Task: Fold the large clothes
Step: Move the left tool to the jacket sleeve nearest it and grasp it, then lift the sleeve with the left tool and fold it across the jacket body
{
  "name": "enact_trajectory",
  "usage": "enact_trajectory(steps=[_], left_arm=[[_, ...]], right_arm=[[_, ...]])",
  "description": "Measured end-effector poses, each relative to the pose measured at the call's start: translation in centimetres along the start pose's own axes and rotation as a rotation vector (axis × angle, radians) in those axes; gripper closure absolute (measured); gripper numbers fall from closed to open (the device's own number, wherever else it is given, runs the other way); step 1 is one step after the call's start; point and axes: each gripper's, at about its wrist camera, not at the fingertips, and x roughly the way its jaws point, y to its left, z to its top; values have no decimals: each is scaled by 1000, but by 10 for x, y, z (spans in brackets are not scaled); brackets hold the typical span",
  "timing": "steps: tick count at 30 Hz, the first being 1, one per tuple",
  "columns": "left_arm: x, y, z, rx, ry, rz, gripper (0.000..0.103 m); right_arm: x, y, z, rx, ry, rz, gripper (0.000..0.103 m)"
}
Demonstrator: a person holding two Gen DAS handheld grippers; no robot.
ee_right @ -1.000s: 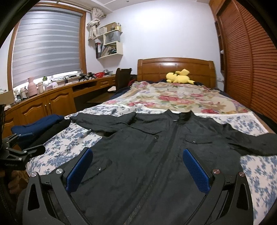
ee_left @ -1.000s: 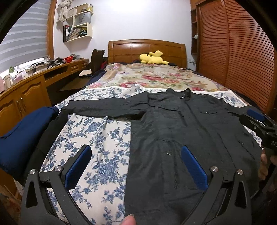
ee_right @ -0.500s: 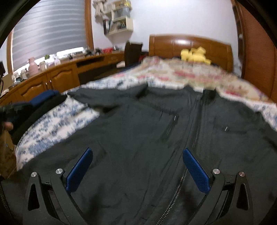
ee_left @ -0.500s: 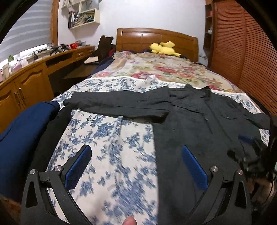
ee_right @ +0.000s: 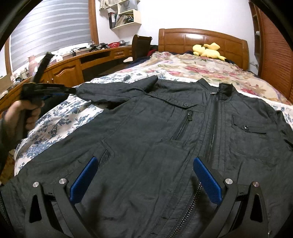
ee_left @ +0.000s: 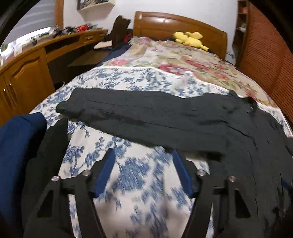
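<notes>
Yellow plush toy [ee_right: 207, 50]; wooden headboard [ee_right: 201, 39] — desk [ee_right: 64, 68]

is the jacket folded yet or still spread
Spread. The jacket lies flat, front up, zipped, on the bed; its sleeve stretches straight out sideways, nothing folded over.

One black jacket [ee_right: 164, 128] lies on one bed [ee_left: 146, 76], with two sleeves, one showing in each view. Two tongs show: left tongs [ee_left: 143, 155], right tongs [ee_right: 144, 163]. One yellow plush toy [ee_right: 207, 50], one desk [ee_right: 77, 64], one wall shelf [ee_right: 126, 16].
</notes>
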Motion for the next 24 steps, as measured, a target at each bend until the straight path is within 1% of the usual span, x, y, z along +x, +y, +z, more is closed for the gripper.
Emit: enact_trajectory(steps=[4, 6, 7, 12, 13, 14, 15, 17, 19, 20, 22, 24], left_arm=[[35, 21, 15, -79, 41, 6, 40], [56, 31, 18, -118, 92, 16, 40], [64, 36, 19, -138, 103, 12, 40], [82, 52, 22, -235, 131, -6, 41], [83, 52, 24, -247, 130, -10, 47], [86, 52, 26, -248, 130, -4, 56], [87, 50, 28, -240, 129, 0, 61], [93, 44, 32, -202, 145, 20, 86], [92, 39, 35, -185, 149, 20, 100], [89, 35, 38, -175, 147, 21, 100], [78, 26, 47, -146, 117, 28, 101], [57, 12, 57, -119, 77, 30, 101]], right_arm=[[9, 5, 4, 15, 8, 7, 0], [11, 9, 5, 19, 12, 11, 0], [11, 8, 5, 23, 14, 14, 0], [16, 10, 7, 37, 15, 20, 0], [16, 11, 7, 37, 15, 19, 0], [17, 12, 7, 37, 14, 18, 0], [16, 12, 7, 35, 9, 16, 0], [16, 12, 7, 36, 8, 16, 0], [17, 13, 7, 38, 7, 16, 0], [16, 13, 7, 40, 7, 17, 0], [17, 12, 6, 41, 5, 17, 0], [16, 12, 6, 42, 2, 17, 0]])
